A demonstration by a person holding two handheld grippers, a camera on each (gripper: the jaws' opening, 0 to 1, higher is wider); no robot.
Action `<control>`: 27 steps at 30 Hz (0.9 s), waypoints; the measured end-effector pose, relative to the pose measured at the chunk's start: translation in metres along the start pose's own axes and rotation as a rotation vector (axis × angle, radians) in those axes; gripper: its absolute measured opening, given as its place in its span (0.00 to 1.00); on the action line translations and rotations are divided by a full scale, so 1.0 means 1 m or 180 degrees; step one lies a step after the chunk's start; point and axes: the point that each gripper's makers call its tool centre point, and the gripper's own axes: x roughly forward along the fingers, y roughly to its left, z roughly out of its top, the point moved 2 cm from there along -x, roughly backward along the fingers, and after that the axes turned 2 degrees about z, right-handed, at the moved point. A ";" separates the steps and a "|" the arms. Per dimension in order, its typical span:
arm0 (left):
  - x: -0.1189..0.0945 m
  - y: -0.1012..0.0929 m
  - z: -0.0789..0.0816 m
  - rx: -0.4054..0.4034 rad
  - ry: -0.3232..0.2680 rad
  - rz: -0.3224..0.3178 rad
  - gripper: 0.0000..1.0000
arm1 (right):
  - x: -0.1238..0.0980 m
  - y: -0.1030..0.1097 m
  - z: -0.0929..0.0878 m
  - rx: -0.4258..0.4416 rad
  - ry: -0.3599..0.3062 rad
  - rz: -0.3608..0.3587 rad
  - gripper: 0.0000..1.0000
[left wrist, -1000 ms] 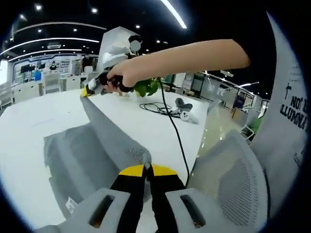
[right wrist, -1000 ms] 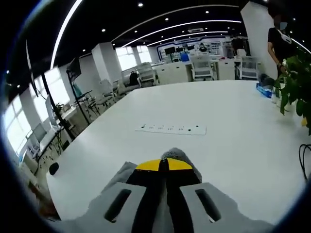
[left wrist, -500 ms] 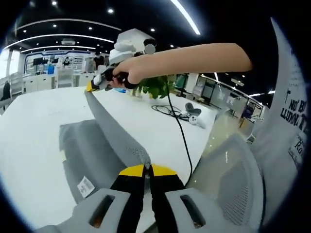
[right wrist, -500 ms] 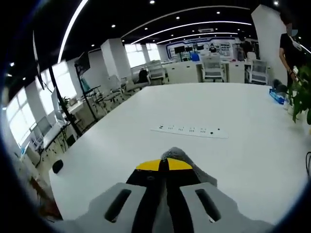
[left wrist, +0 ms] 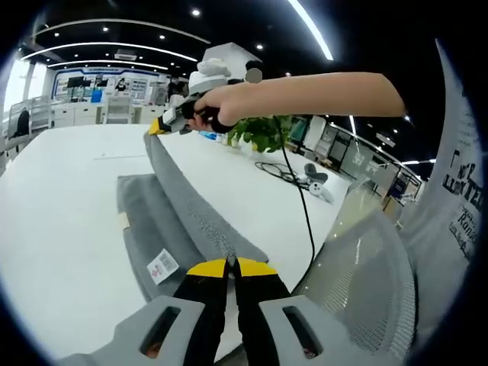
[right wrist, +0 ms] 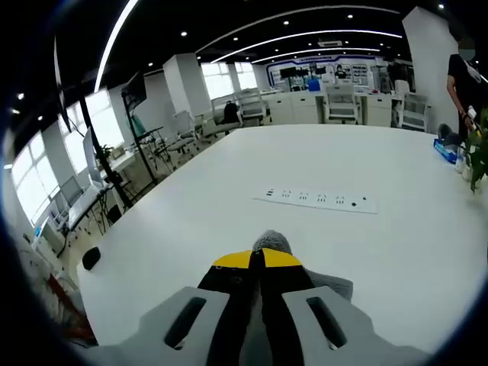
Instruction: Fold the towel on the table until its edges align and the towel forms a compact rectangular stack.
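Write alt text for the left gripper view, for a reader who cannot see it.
A grey towel is stretched taut above a white table between the left gripper, shut on one corner, and the right gripper in a person's hand. A mesh chair stands nearby.

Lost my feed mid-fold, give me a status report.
Left gripper shut on towel corner; right gripper shut on the other. Edge stretched taut between them, rest draped on table. Power strip ahead, clear of towel.
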 end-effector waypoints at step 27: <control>0.008 0.057 -0.067 -0.0773 0.0317 0.0151 0.03 | 0.080 0.027 -0.063 -0.0367 0.0521 0.0022 0.01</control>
